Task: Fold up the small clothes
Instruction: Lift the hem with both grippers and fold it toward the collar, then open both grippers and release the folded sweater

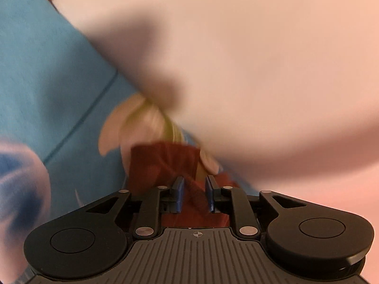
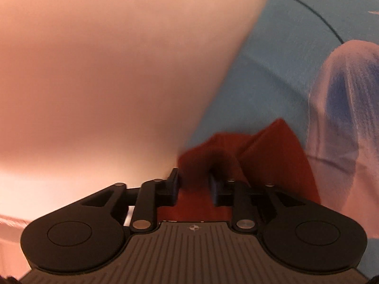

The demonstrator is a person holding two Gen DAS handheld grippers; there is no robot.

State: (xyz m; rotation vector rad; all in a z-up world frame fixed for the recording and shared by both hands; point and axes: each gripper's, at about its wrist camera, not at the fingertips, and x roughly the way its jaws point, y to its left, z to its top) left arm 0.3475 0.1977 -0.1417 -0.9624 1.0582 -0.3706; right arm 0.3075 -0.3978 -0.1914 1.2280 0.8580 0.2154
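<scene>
Rust-red small cloth garment (image 1: 165,163) is bunching between both your grippers over the blue patterned bedsheet (image 1: 42,54). Your left gripper (image 1: 194,189) is pinching a fold of it between nearly closed fingers, and your right gripper (image 2: 194,187) is clamping another fold. A blurred pale pink fabric sheet (image 1: 248,59) is blocking your view from 12 to 3 o'clock on the left camera, 9 to 12 on the right.

No readable text or labels anywhere.
</scene>
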